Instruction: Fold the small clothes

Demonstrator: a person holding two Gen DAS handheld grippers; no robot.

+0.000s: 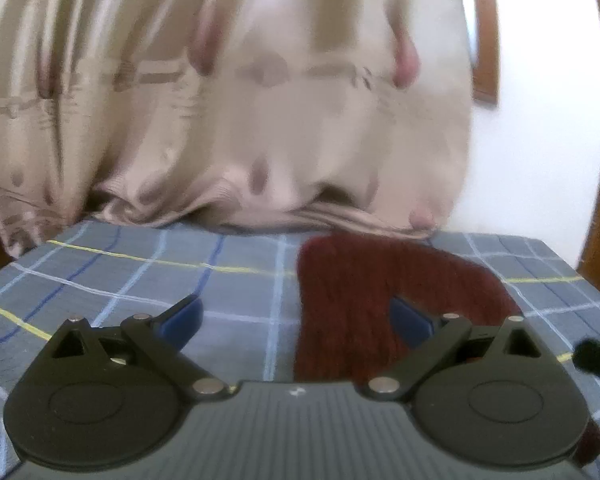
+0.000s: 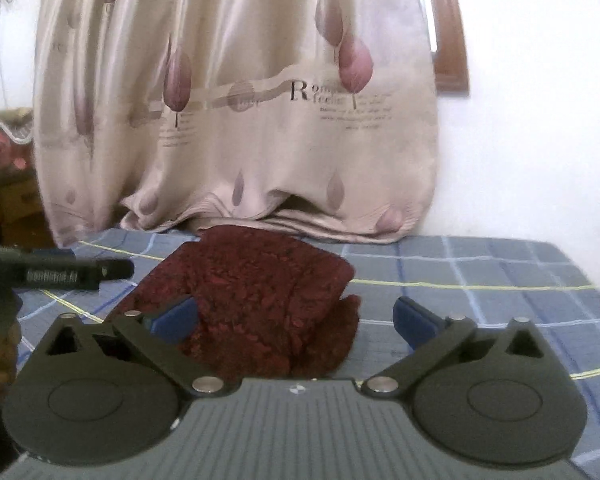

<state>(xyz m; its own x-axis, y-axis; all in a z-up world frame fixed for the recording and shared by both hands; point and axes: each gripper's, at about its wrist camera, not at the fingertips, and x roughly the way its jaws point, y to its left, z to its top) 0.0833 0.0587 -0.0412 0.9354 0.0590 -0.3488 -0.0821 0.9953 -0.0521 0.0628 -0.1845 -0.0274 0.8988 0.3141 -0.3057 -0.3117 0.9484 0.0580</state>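
Note:
A dark red knitted garment [image 2: 260, 300] lies folded in a compact stack on the blue checked cloth [image 2: 480, 292]. It also shows in the left wrist view [image 1: 360, 304], blurred. My right gripper [image 2: 296, 320] is open and empty, just above the garment's near edge, its left finger over the fabric. My left gripper [image 1: 296, 318] is open and empty, with its right finger over the garment's left part and its left finger over bare cloth. The left gripper's body [image 2: 60, 272] shows at the left edge of the right wrist view.
A beige curtain [image 2: 240, 120] with purple leaf prints hangs behind the table and bunches on its far edge. A white wall [image 2: 520, 140] and a brown wooden frame [image 2: 452, 40] stand at the right. Cardboard boxes [image 2: 8, 200] sit at far left.

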